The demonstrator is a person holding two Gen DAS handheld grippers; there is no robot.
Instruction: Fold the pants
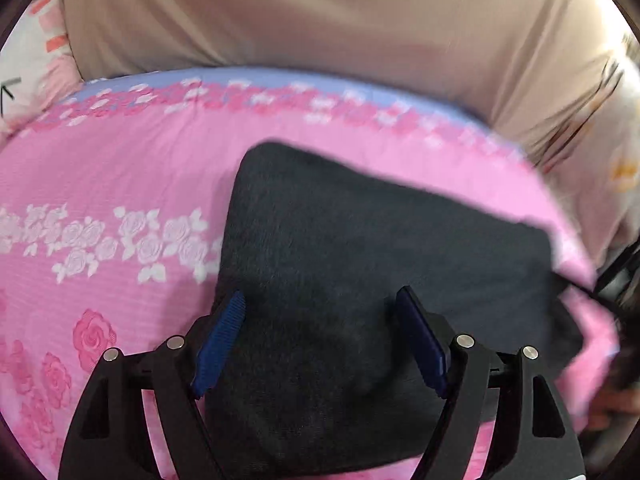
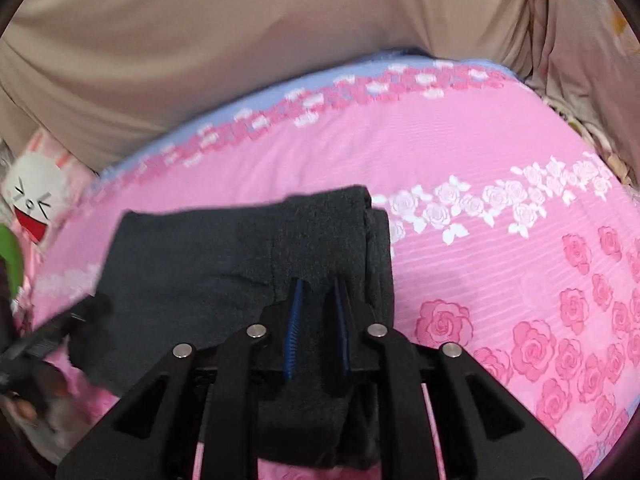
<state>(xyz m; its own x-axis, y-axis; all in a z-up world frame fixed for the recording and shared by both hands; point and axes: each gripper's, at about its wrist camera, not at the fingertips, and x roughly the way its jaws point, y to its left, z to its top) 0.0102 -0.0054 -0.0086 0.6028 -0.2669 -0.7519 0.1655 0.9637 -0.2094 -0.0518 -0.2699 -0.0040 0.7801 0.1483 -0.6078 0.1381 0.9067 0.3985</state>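
The dark grey pants lie folded into a compact rectangle on a pink rose-print bedsheet. My left gripper hovers over the near part of the bundle. Its blue pads stand wide apart and clear of the cloth, so it is open. In the right wrist view the pants show stacked layers along their right edge. My right gripper has its jaws narrow, with a thick fold of the dark cloth pinched between the blue pads.
A large mass of beige cloth rises along the bed's far side. A white cartoon-face cushion lies at the left. The pink sheet spreads to the right of the pants. The other gripper shows blurred at the left edge.
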